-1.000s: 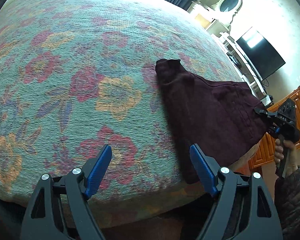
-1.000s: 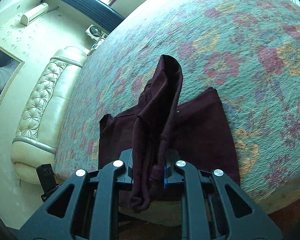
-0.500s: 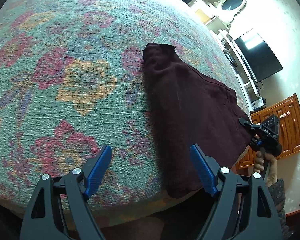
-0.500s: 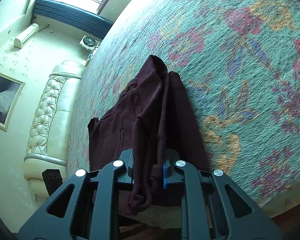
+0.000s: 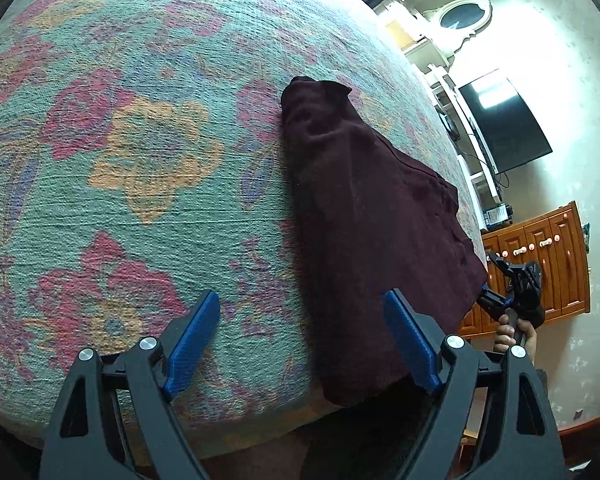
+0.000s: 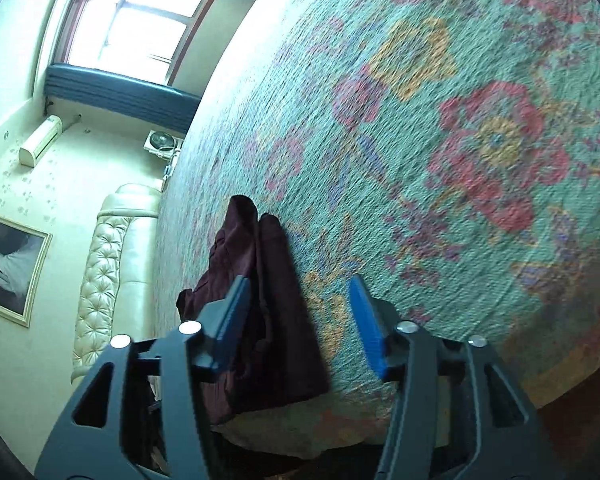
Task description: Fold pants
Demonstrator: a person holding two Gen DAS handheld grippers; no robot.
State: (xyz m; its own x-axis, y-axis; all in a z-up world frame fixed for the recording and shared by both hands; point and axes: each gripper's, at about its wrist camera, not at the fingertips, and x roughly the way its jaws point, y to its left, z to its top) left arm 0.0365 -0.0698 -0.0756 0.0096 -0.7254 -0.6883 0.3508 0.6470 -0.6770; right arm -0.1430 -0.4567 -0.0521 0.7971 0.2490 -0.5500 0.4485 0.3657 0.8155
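Note:
The dark maroon pants (image 5: pixel 372 220) lie folded in a long strip on the floral bedspread (image 5: pixel 140 160), their near end hanging over the bed's edge. My left gripper (image 5: pixel 300 332) is open and empty just above the near edge, its right finger over the pants' near end. My right gripper (image 6: pixel 300 312) is open and empty; the pants (image 6: pixel 268 300) lie beneath its left finger. The right gripper also shows in the left wrist view (image 5: pixel 512 284), held in a hand past the pants' right edge.
The bedspread (image 6: pixel 440 140) stretches far beyond the pants. A cream tufted headboard (image 6: pixel 108 272), a window and an air conditioner are on the right wrist view's left. A TV (image 5: pixel 500 124) and a wooden cabinet (image 5: pixel 548 264) stand beyond the bed.
My right gripper has opened and let go of the pants, which now lie flat on the bed, and it has swung to the right. My left gripper has moved closer to the pants.

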